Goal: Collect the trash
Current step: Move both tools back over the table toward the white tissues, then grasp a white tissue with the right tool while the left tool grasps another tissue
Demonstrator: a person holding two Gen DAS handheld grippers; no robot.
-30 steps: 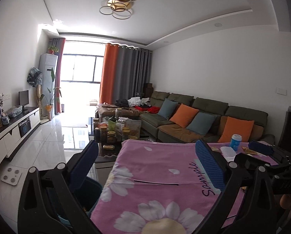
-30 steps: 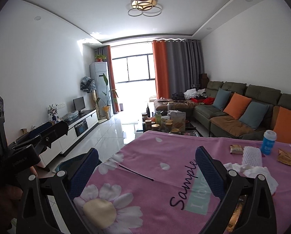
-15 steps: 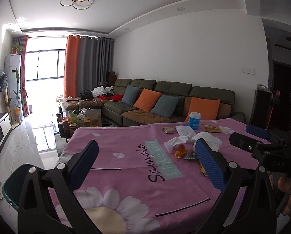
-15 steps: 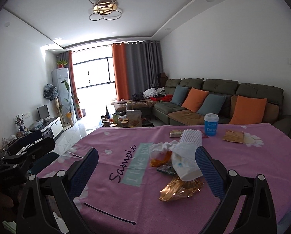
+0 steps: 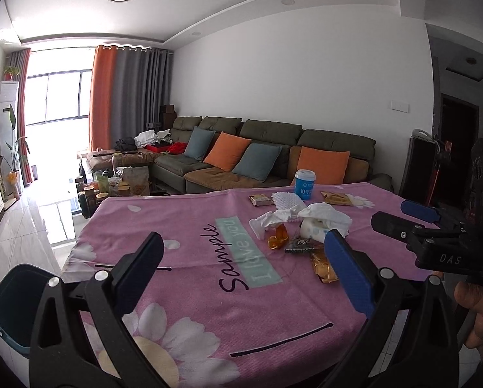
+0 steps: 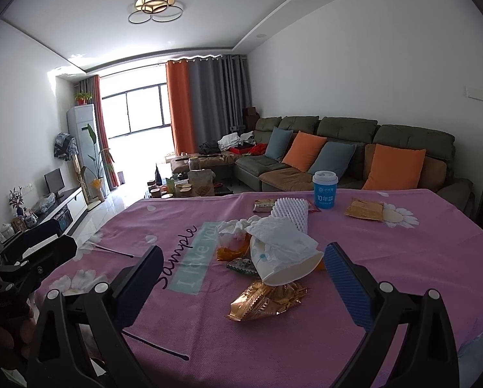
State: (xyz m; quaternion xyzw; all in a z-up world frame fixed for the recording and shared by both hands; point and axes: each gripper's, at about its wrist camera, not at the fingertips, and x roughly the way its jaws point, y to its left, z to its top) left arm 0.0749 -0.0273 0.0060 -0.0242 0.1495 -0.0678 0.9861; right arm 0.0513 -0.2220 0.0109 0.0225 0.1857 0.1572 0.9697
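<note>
Trash heaped mid-table on a pink daisy-print cloth; table otherwise bare near the front edge. Heap: tipped paper cup lying on its side, mouth toward the right-wrist camera, crumpled tissue stuffed in and spilling over it; gold wrapper just in front of the cup, touching it; small green wrapper and orange wrapper at the cup's left; white foam net behind the tissue. Farther back, upright blue cup with white lid; flat snack packet left of it; tan packet to its right, apart from the heap.

Right gripper low over the near table edge, fingers spread wide and empty; gold wrapper and cup lie ahead, between the finger lines, not touched. Left gripper also spread wide, empty, over the cloth left of the heap; its right finger overlaps the gold wrapper in view, contact cannot be told. Hand at the right edge of the left-wrist view, gripping the other tool's handle.

Teal bin on the floor at the table's left corner, open top. Sofa with orange and blue cushions beyond.
</note>
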